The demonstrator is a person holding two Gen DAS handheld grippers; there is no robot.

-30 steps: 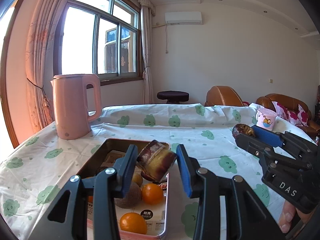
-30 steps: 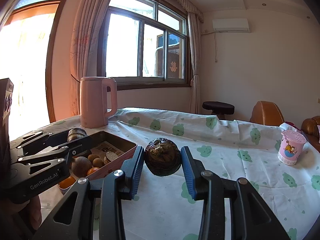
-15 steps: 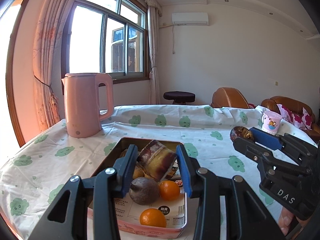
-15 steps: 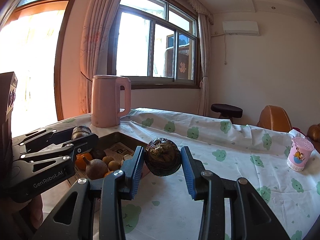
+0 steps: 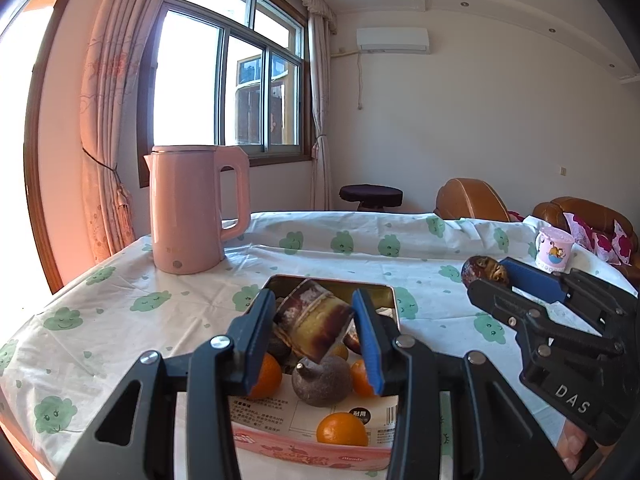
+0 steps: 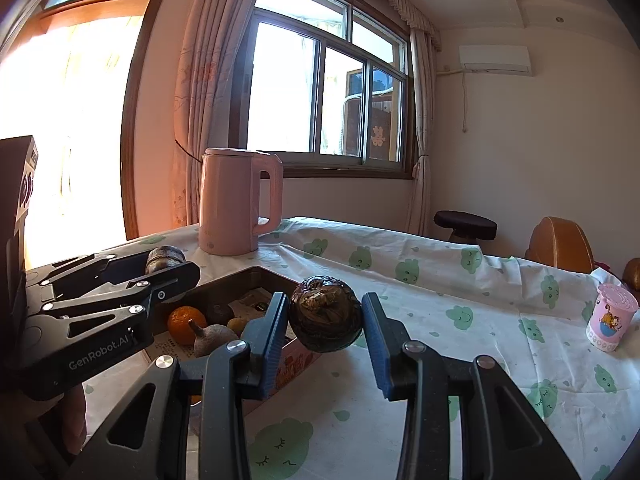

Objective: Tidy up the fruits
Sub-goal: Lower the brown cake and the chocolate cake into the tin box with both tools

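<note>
Left wrist view shows the left gripper (image 5: 314, 330) clamped on a short cut piece of sugarcane (image 5: 313, 324) — purple-brown rind, pale yellow cut face — held tilted in the air above the pink tin (image 5: 316, 458). The tin sits at six o'clock from the pink kettle (image 5: 188, 210) and holds oranges (image 5: 342, 429), a brown pear-shaped fruit (image 5: 322, 382) and some smaller pieces I cannot name. I judge the cane stiff and woody, fairly light for its bulk, with a waxy rind that could slip; the pads press on the rind across its sides, which looks a sound hold.

Over at three o'clock, the right gripper (image 6: 324, 322) is closed on a dark, wrinkled round fruit (image 6: 326, 312) — possibly a passion fruit — carried clear of the cloud-print tablecloth (image 6: 460, 344), just beside the tin's near corner. It seems light with a leathery shell that would dent under too hard a squeeze; being round, it is best held across its widest part, as it is now. A pink cup (image 6: 610, 322) stands well apart at the table's right side.

Compared with a second ago, both holds are unchanged. From the left camera, more of the tin's inside now shows below the cane, including the near wall, and the kettle sits closer to centre. From the right camera the tin appears nearer to the round fruit.
</note>
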